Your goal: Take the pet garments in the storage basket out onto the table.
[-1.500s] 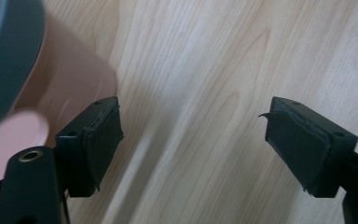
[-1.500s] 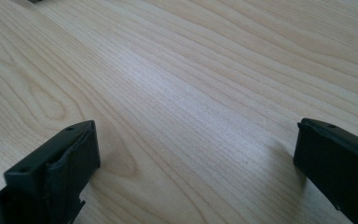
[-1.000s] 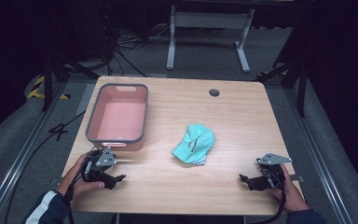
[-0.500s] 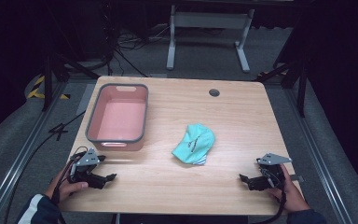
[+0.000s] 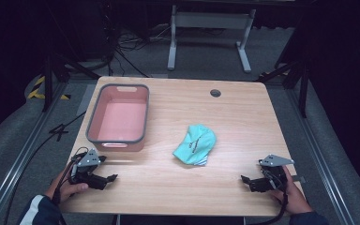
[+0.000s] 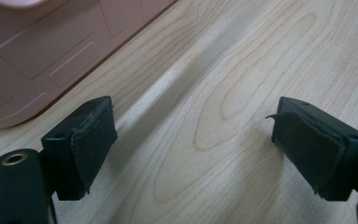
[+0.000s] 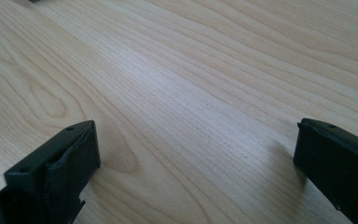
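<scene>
- On the table (image 5: 178, 187), near its front edge, both tongs rest low over bare wood, well apart from each other.
- Left tongs (image 5: 108, 178): held in the left hand (image 5: 68, 187) at the front left corner. Jaws stand wide apart in the left gripper view (image 6: 193, 154); nothing between them but wood grain. Pads look worn, and the edge of one pad (image 6: 307, 149) is lifting.
- Right tongs (image 5: 246, 180): held in the right hand (image 5: 290, 194) at the front right corner. Jaws wide apart in the right gripper view (image 7: 196, 177); nothing gripped, bare table between them.
- Pink tub (image 5: 117, 140): just ahead of the left tongs, close but apart from them; grey rim, inside looks empty. In the left gripper view its pink wall (image 6: 42, 51) lies just beyond the left tongs, off to one side.
- Teal cloth (image 5: 195, 144): crumpled in a heap on the table, between the two tongs and farther from the person than either; nearer the middle, untouched by either tongs. Just beside the tub, not in it.
- Cable from the left tongs trails off the table edge.
</scene>
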`<state>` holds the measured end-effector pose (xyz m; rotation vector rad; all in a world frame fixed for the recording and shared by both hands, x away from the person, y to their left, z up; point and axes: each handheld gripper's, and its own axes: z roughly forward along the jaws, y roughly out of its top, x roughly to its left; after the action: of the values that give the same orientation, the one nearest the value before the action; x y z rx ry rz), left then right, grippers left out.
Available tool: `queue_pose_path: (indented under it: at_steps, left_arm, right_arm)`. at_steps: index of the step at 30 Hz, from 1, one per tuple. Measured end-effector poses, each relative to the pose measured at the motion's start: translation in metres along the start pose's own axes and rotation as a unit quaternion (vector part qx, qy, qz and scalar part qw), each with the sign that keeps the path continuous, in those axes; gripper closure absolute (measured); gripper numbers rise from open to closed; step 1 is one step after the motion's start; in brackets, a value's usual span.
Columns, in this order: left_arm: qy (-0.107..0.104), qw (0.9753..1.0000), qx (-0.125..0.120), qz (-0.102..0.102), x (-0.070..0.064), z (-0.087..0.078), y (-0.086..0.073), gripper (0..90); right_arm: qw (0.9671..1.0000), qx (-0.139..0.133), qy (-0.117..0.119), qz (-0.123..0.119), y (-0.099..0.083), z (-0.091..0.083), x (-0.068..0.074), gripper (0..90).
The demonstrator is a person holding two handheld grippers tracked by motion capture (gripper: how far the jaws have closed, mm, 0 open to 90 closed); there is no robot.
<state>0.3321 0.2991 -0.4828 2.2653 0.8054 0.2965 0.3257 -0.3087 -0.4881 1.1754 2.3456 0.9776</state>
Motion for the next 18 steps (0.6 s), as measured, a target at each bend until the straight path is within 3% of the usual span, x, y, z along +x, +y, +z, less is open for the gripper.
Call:
queue_pose_path:
  at_steps: [18]
  left_arm:
    - [0.002, 1.0, 0.003, 0.001, 0.0005, 0.0011, 0.0012, 11.0]
  right_arm:
    - [1.0, 0.0, 0.0, 0.002, -0.0002, -0.0003, 0.0003, 0.4]
